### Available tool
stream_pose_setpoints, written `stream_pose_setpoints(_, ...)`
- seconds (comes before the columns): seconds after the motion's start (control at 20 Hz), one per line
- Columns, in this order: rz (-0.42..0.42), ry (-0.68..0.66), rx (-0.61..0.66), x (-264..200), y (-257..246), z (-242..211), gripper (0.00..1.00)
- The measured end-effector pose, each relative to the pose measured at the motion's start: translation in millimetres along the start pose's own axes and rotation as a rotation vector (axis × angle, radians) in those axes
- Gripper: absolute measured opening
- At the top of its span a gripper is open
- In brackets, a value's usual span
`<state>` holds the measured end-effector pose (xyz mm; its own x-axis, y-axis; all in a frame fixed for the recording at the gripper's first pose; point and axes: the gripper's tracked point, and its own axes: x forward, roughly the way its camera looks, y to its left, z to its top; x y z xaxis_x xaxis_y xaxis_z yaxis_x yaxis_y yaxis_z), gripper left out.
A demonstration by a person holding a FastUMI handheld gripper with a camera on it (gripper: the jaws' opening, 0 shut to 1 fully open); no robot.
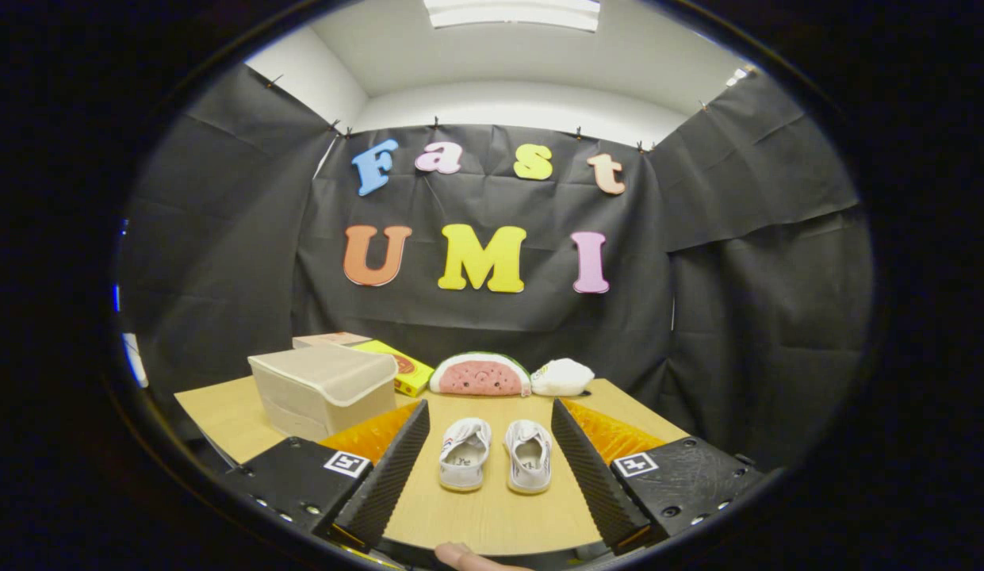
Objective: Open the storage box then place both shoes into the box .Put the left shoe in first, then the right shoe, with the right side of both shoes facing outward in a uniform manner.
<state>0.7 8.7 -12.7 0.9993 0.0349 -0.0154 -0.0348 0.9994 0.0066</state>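
While the storage box [321, 388] sits shut on the worktop [492, 515], I log its place: ahead of the left finger of the tongs [485, 440] and off to the left, its pale lid down and one corner turned toward me. Both shoes stand side by side on bare wood between the two fingers, heels toward me and toes pointing away. I see the left shoe [464, 454] nearer the left finger and the right shoe [529, 456] nearer the right finger; they are just beside each other with a thin gap, and neither touches a finger. Each is white with an open collar facing up; a small striped tab shows on the left one.

Tongs: released, fingers spread wide with the pair of shoes inside the gap, nothing gripped.

Behind the box I note a yellow carton [400, 366] lying flat, partly hidden by the lid, with a second flat pale carton [331, 339] just behind it. Beyond the shoes, at the far edge of the worktop, rests a watermelon-slice plush [480, 375], and just beside it on the right a white plush [562, 377]. A fingertip [460, 555] shows at the near edge, below the worktop.
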Motion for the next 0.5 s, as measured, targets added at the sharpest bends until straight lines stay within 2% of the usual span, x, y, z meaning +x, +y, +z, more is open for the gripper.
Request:
stream_pose_setpoints(0.15, -0.02, 0.009, -0.006, 10, -8, -2, 0.95)
stream_pose_setpoints(0.3, 0.013, 0.013, 0.067, 28, -7, 5, 0.95)
stream_pose_setpoints(0.5, 0.022, 0.039, 0.064, 77, -8, 3, 0.95)
